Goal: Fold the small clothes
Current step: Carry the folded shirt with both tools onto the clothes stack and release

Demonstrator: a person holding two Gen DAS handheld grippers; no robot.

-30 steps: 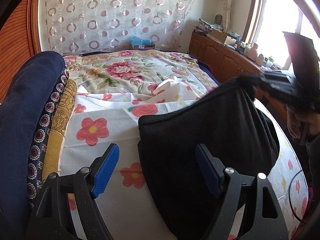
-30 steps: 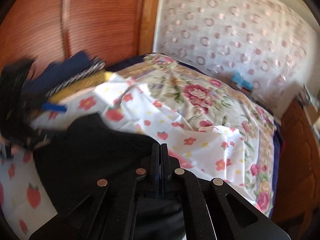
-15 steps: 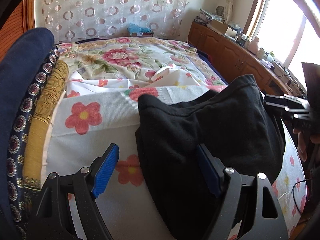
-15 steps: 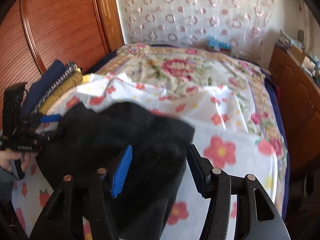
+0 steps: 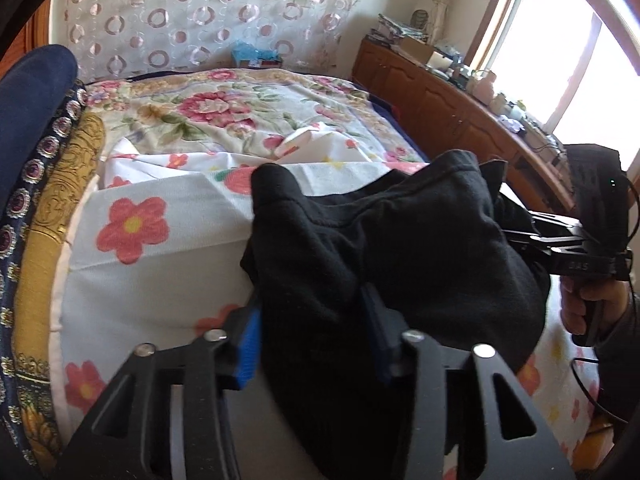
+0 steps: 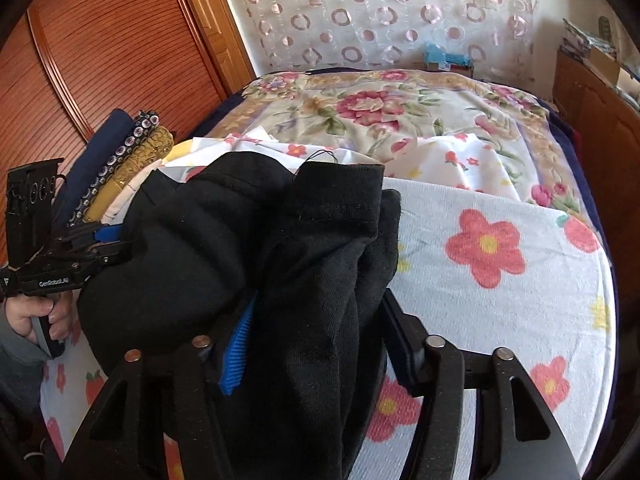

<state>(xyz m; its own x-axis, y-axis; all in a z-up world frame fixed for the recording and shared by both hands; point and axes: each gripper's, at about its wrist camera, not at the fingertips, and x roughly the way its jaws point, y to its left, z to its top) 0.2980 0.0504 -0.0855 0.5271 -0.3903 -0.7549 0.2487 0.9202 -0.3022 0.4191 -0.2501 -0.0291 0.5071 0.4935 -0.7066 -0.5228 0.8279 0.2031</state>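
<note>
A black garment (image 5: 400,256) lies bunched on the white flower-print cloth (image 5: 160,272) of the bed. My left gripper (image 5: 312,336) has its blue-padded fingers (image 5: 248,344) closed in on a thick fold at the garment's left side. My right gripper (image 6: 316,344) has its fingers (image 6: 236,360) closed in on a bunched fold with a hemmed edge (image 6: 340,208) sticking up. Each gripper shows in the other's view: the right one (image 5: 576,252) at the garment's right edge, the left one (image 6: 60,264) at its left edge.
A stack of folded fabrics, navy, patterned and gold (image 5: 44,168), lies along the bed's left edge. A floral bedspread (image 5: 224,112) covers the far bed. A wooden cabinet (image 5: 448,108) with clutter stands to the right, a wooden wardrobe (image 6: 112,48) to the left.
Both grippers have moved in and closed their fingers onto folds of the black garment. The right gripper had let go of it half a second ago. The garment is more bunched.
</note>
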